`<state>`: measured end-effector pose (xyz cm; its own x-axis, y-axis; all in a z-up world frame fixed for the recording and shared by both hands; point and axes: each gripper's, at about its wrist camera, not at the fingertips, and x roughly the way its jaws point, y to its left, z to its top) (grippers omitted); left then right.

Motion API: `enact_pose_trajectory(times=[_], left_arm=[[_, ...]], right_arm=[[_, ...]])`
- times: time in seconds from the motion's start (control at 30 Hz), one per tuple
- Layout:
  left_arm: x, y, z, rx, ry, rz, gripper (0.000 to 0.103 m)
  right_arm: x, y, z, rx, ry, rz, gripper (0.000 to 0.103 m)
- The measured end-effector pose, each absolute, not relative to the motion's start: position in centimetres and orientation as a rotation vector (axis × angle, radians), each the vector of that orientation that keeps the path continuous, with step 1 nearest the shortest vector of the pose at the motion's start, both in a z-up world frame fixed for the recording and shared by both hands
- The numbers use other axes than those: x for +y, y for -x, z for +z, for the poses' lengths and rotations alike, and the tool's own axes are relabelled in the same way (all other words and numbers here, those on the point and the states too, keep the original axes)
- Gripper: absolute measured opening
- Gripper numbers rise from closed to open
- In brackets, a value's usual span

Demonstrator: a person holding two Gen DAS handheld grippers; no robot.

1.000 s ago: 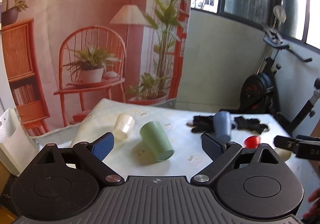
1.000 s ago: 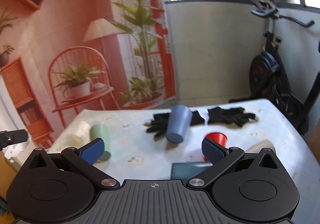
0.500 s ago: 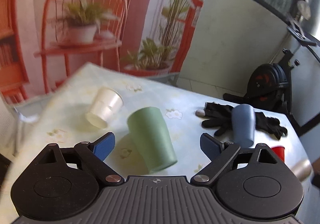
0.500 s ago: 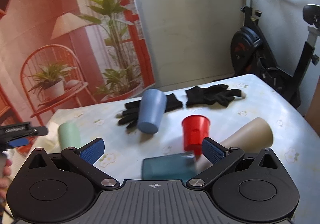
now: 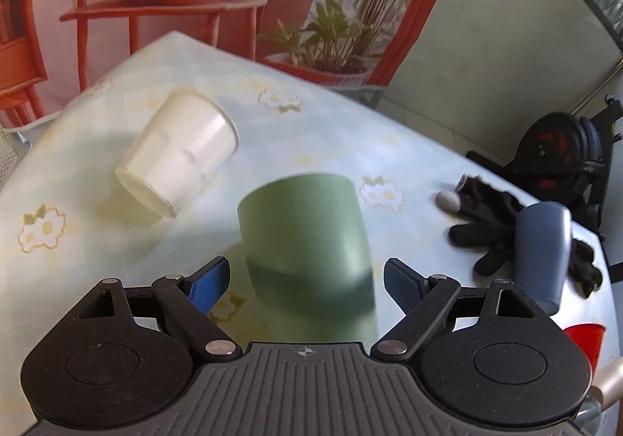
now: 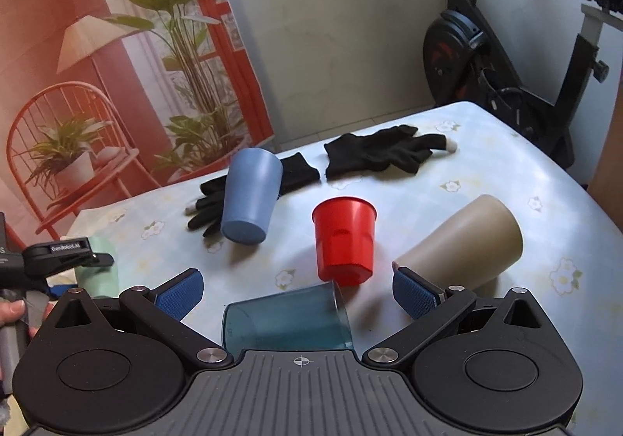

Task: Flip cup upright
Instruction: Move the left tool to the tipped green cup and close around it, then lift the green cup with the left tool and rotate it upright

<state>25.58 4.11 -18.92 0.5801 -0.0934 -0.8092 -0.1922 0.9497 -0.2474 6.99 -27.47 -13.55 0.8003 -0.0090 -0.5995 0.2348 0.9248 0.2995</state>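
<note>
A green cup (image 5: 307,249) lies on its side on the table, straight ahead of my open left gripper (image 5: 305,278), whose blue pads flank it without touching. A white cup (image 5: 179,155) lies on its side further left. In the right wrist view my open right gripper (image 6: 298,290) hovers over a clear teal cup (image 6: 286,321) lying on its side. A red cup (image 6: 344,241) stands mouth up, a tan cup (image 6: 467,245) and a blue cup (image 6: 251,202) lie tipped. The green cup (image 6: 97,268) shows at far left there.
Black gloves (image 6: 381,153) lie at the back of the floral table (image 6: 506,179). An exercise bike (image 6: 506,58) stands behind the right edge. A printed backdrop hangs behind the table. The left gripper's arm (image 6: 58,258) shows at the left edge.
My left gripper has moved forward and down, so the green cup now sits between its pads. My right gripper has moved forward over the teal cup.
</note>
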Motion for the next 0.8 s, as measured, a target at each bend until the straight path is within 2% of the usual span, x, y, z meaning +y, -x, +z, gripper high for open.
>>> enact_pose_trajectory(times=[0.07, 0.13, 0.17, 0.2, 0.57, 0.8], left_arm=[[3.9, -25.5, -19.5, 0.972, 0.323, 0.056, 0.086], [3.7, -25.3, -19.7, 0.974, 0.324, 0.036, 0.077], [3.6, -25.1, -19.7, 0.961, 0.309, 0.018, 0.069], [3.4, -25.2, -19.6, 0.965, 0.294, -0.003, 0.066], [2.2, -18.5, -14.7, 0.919, 0.275, -0.092, 0.066], [-1.3, -11.9, -15.1, 0.923, 0.239, -0.164, 0.066]], right_arm=[[-27.4, -7.1, -13.6, 0.635, -0.375, -0.130, 0.103], [-27.3, -7.1, -13.7, 0.640, -0.375, -0.128, 0.103], [-27.3, -7.0, -13.7, 0.642, -0.375, -0.127, 0.103], [-27.2, -7.0, -13.6, 0.643, -0.374, -0.126, 0.103], [-26.3, -5.6, -12.5, 0.625, -0.354, -0.114, 0.103], [-25.5, -3.6, -11.7, 0.614, -0.351, -0.096, 0.103]])
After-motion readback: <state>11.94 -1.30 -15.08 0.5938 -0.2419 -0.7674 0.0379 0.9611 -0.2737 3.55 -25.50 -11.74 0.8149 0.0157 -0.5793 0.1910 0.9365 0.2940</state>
